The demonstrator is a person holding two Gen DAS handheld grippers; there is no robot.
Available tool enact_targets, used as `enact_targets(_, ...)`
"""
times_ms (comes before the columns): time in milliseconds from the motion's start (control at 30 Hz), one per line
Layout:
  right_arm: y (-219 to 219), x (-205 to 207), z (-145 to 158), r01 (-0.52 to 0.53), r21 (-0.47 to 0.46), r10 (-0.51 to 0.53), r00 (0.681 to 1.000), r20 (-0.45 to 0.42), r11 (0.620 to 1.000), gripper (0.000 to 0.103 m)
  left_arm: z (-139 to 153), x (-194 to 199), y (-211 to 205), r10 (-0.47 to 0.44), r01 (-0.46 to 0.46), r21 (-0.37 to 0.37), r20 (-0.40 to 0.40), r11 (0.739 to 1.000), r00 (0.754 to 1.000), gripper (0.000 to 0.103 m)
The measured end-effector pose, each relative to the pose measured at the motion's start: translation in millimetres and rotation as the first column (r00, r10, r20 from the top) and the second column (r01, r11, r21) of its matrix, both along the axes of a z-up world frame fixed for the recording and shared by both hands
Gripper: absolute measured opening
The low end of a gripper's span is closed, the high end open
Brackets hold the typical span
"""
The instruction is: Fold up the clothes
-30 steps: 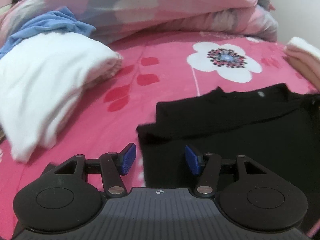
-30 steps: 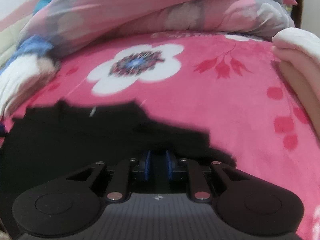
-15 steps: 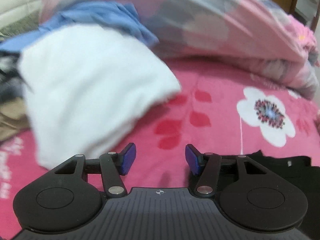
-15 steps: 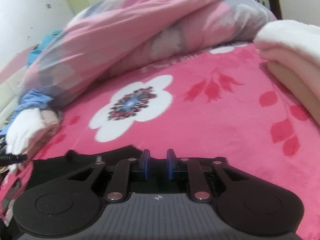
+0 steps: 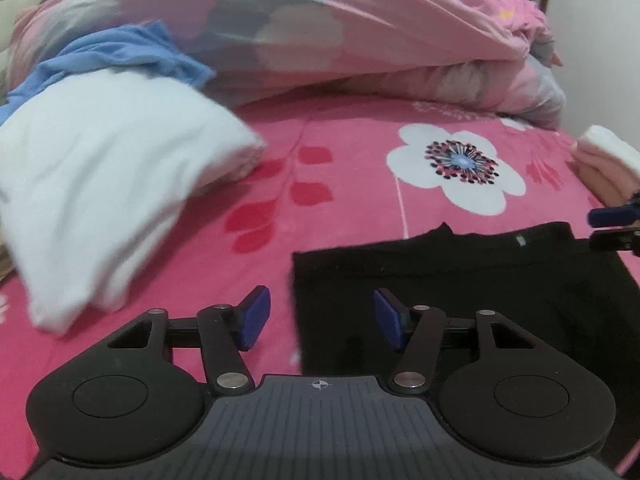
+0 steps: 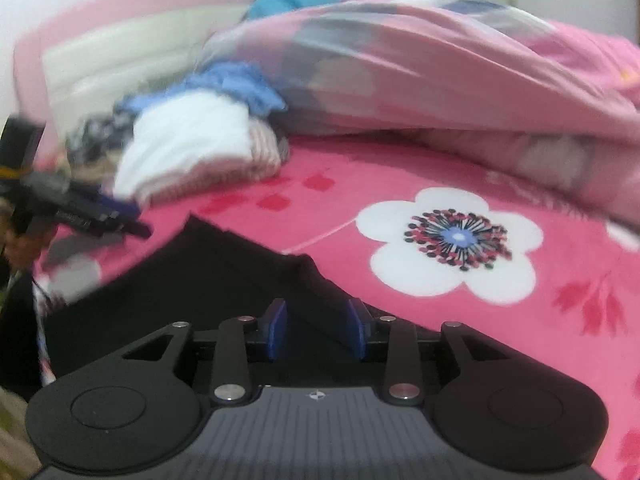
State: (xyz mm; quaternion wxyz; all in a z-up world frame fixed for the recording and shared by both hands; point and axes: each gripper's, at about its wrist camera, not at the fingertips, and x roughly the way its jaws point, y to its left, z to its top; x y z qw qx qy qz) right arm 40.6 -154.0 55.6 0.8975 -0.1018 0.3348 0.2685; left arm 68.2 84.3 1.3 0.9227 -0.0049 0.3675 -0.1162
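the left claw (image 5: 320, 320) hangs with its blue pads (image 5: 254, 318) well apart and nothing between them, over the left edge of the black garment (image 5: 440, 280). the right claw (image 6: 316, 330) has just been opening; its pads stand apart with a clear gap, free of cloth, above the garment's right edge. the black garment lies flat on the pink flowered bed (image 5: 352, 184). farther left sits a white folded cloth (image 5: 100, 184) with a blue garment (image 5: 120, 56) behind it, and a rumpled pink quilt (image 5: 360, 32) beyond.
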Motion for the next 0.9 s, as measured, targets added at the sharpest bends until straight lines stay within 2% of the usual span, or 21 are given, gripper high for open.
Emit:
enact_targets(33, -3.1, -0.4, -0.4, 0.015, -0.023, -0.015, 1.0, 0.005, 1.0, 0.036, -4.9, 5.6, -0.9, 0.001, -0.001, -0.006, -0.002, 1.0, 1.0, 0.055)
enact_targets(133, -38.1, -4.8, -0.9, 0.108, 0.021, -0.108, 0.994, -0.007, 0.994, 0.038, -15.5, 18.8, 2.9, -0.005, 0.004, -0.047, -0.013, 0.999, 1.0, 0.05)
enact_targets(200, -78.5, -11.5, -4.5, 0.215, 0.085, -0.214, 0.977, -0.022, 0.973, 0.041, -19.4, 23.5, 6.2, -0.01, 0.009, -0.072, -0.011, 0.997, 1.0, 0.046)
enact_targets(300, -139.5, -22.7, -18.5, 0.382, 0.154, -0.376, 0.924, -0.065, 0.911, 0.042, -21.9, 29.3, 10.1, -0.013, 0.013, -0.094, 0.007, 0.995, 1.0, 0.045)
enact_targets(400, -198.2, -31.7, -36.7, 0.521, 0.227, -0.502, 0.853, -0.139, 0.823, 0.043, -24.0, 33.0, 14.4, -0.002, 0.004, -0.106, 0.021, 0.994, 1.0, 0.044)
enact_targets(467, -221.8, -30.9, -50.7, 0.555, 0.285, -0.518, 0.832, -0.201, 0.781, 0.043, -26.1, 34.9, 17.4, 0.003, -0.002, -0.11, 0.01, 0.994, 1.0, 0.043)
enact_targets(533, -234.6, -27.9, -61.7, 0.557, 0.338, -0.506, 0.83, -0.234, 0.759, 0.043, -28.2, 36.1, 19.7, 0.01, -0.009, -0.105, 0.003, 0.994, 1.0, 0.042)
enact_targets(633, -237.3, -17.9, -72.8, 0.528, 0.365, -0.469, 0.849, -0.242, 0.767, 0.043, -30.0, 36.2, 21.2, 0.007, -0.007, -0.095, 0.002, 0.995, 1.0, 0.042)
enact_targets(767, -238.9, -3.8, -86.5, 0.515, 0.372, -0.438, 0.856, -0.275, 0.772, 0.042, -30.9, 35.3, 19.2, -0.025, 0.026, -0.073, 0.014, 0.997, 1.0, 0.042)
enact_targets(867, -243.0, 0.1, -96.4, 0.508, 0.402, -0.404, 0.858, -0.317, 0.762, 0.034, -31.1, 32.1, 14.1, -0.045, 0.046, -0.022, 0.041, 0.999, 0.998, 0.042)
enact_targets(900, -241.9, -1.4, -96.3, 0.5, 0.406, -0.398, 0.862, -0.313, 0.765, 0.029, -31.2, 30.6, 11.9, -0.051, 0.051, 0.001, 0.056, 0.999, 0.997, 0.042)
